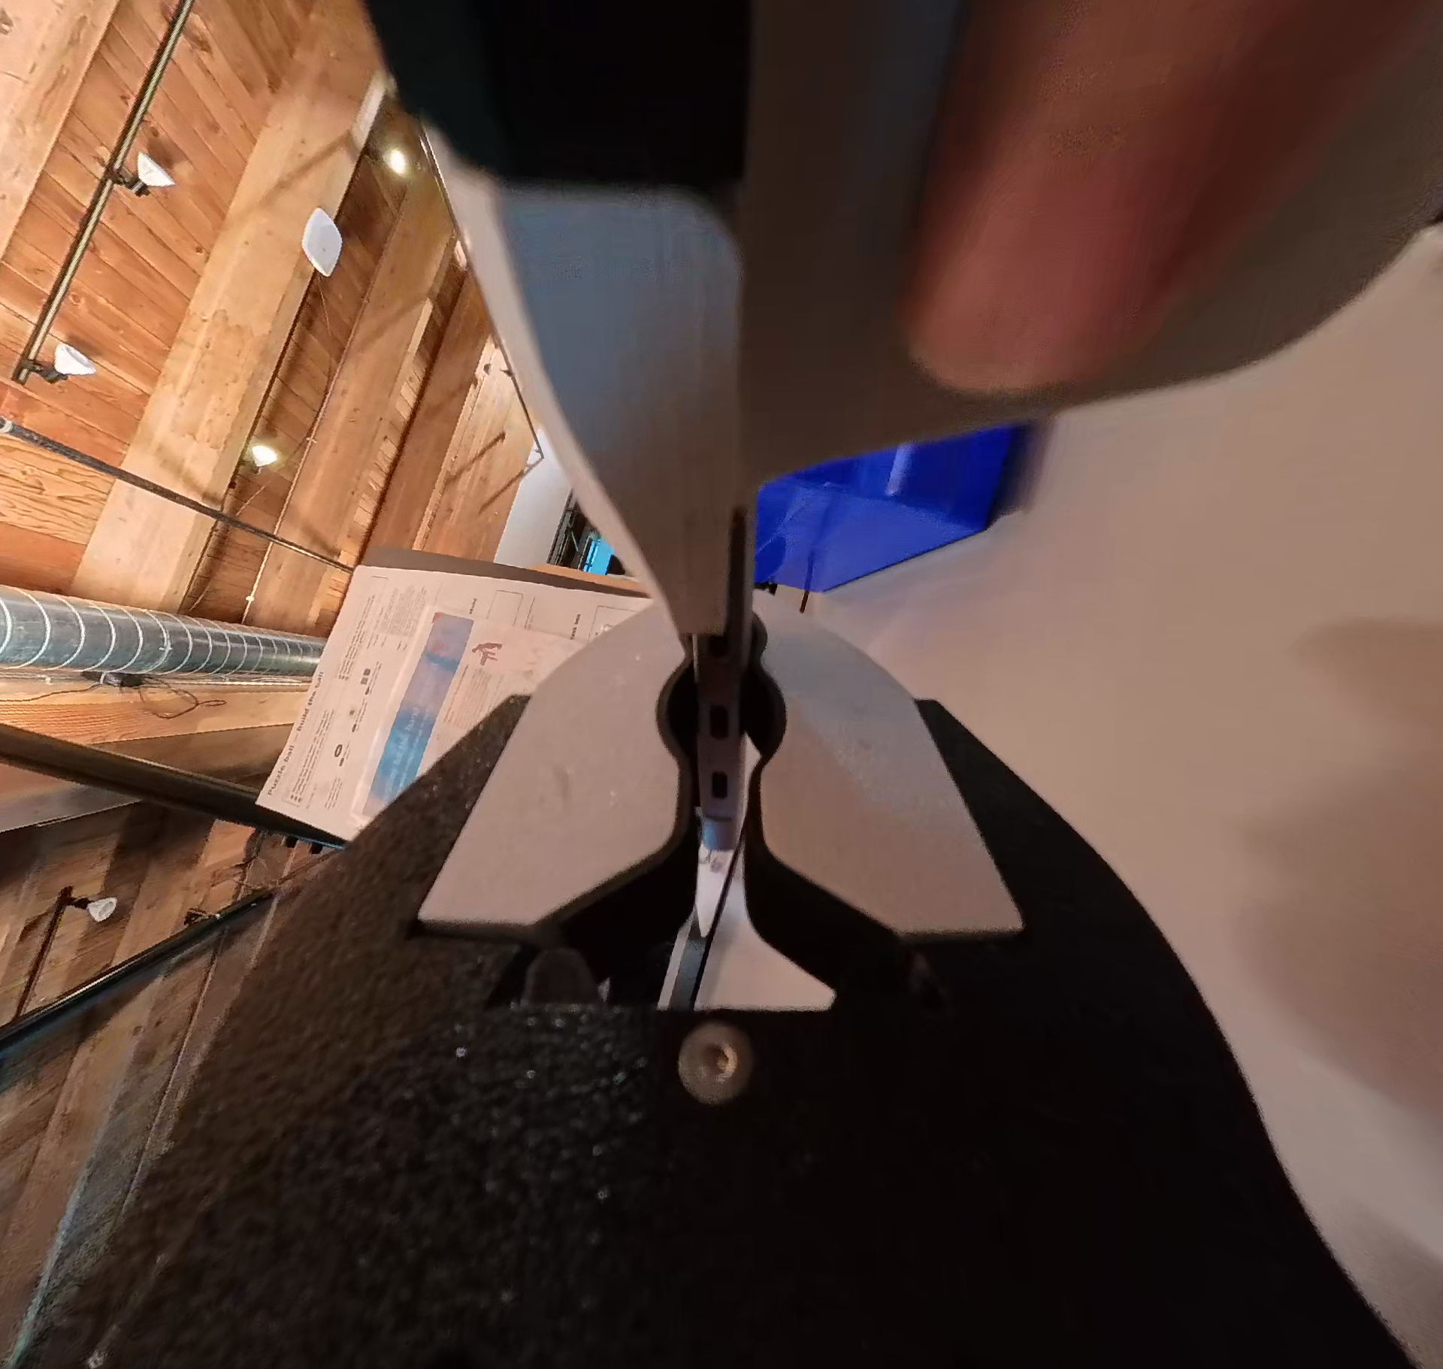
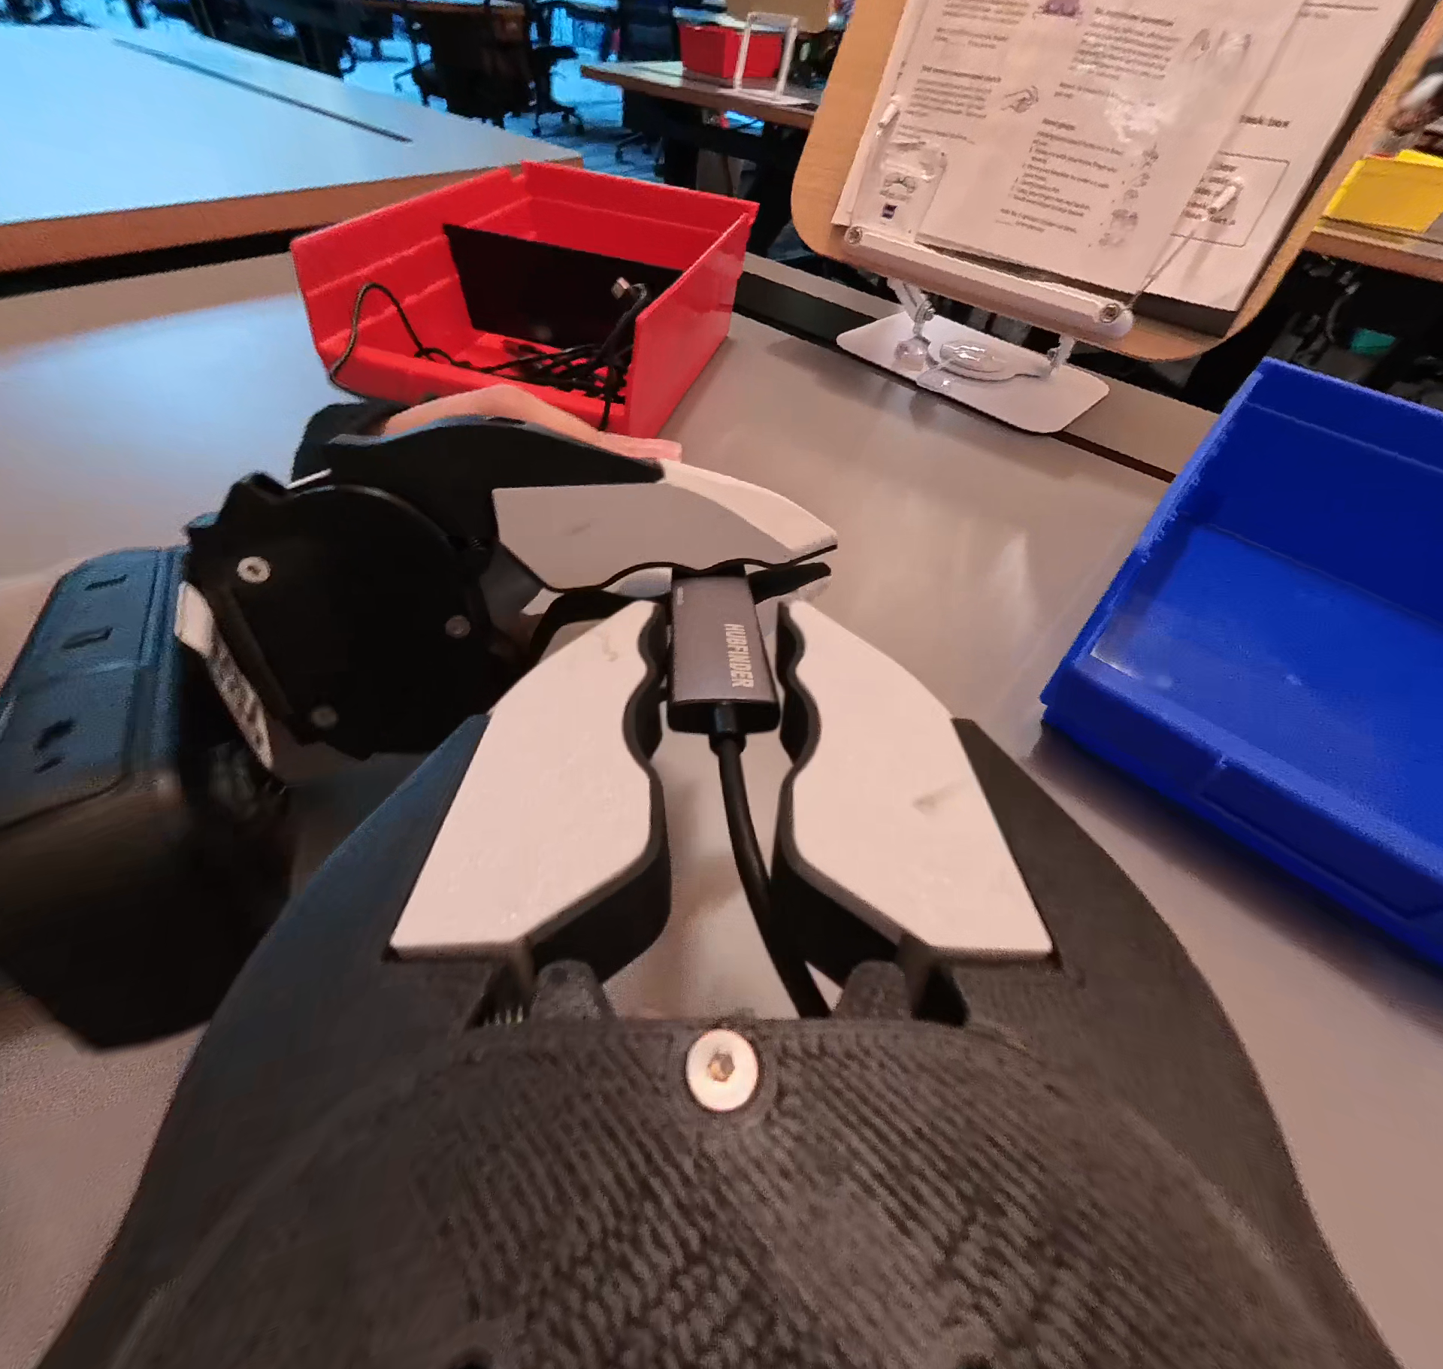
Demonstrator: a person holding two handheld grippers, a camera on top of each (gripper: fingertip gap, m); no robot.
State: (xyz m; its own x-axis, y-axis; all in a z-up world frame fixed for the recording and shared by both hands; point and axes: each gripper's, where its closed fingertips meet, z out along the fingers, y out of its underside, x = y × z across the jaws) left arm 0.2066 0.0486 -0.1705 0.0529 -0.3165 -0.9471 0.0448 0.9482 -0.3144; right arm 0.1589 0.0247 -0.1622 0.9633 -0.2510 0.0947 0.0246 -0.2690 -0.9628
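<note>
A grey USB hub (image 2: 722, 660) with a black cable (image 2: 742, 824) is held above the grey table (image 2: 976, 535). My right gripper (image 2: 718, 609) is shut on the hub's sides, and the cable runs back between its fingers. My left gripper (image 2: 820, 558) comes in from the left and is shut on the hub's far end. In the left wrist view my left gripper (image 1: 722, 675) pinches the hub's thin edge with ports (image 1: 720, 746). The right gripper's grey fingers (image 1: 625, 394) and a blurred hand (image 1: 1093, 199) fill the top of that view.
A red bin (image 2: 687, 300) holding black cables stands at the back left. A blue bin (image 2: 1249, 707) stands at the right and also shows in the left wrist view (image 1: 898, 511). A wooden document stand (image 2: 1093, 121) with printed sheets stands behind, at the back right.
</note>
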